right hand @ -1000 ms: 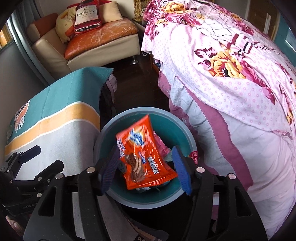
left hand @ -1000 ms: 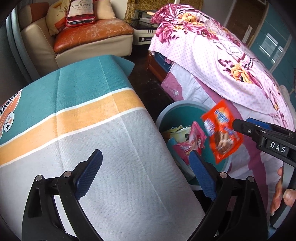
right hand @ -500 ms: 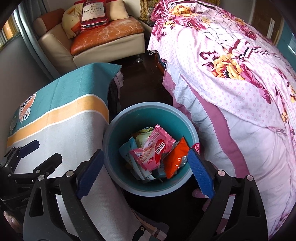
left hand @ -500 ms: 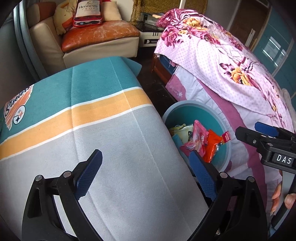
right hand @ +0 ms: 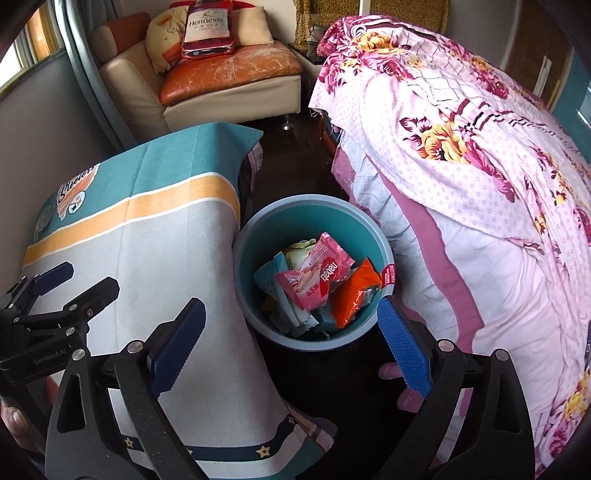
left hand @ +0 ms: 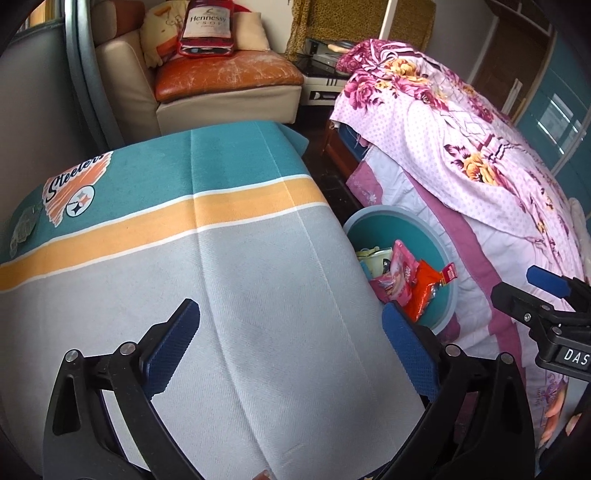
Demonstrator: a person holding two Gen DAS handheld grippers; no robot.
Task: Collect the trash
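Orange wrapper (right hand: 351, 295) seen in bin (right hand: 258, 229), below right gripper (right hand: 291, 343), jaws just opened, empty; left gripper (left hand: 291, 347) spread over cloth, farther.

1. One round teal plastic bin (right hand: 243, 266), wrappers inside.
2. One pink foil wafer wrapper (right hand: 317, 277).
3. One orange foil snack packet (right hand: 351, 299).
4. Pale blue wrappers (right hand: 267, 275): count unclear.

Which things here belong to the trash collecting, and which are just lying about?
Part of the job:
- round teal plastic bin
- orange foil snack wrapper, lying in the bin
- pink wafer wrapper, on top of the pile
- right gripper, jaws just opened, nothing between them
- left gripper, open

Lying about:
- teal, orange and grey striped cloth
- pink floral bedspread
- bottle-shaped cushion
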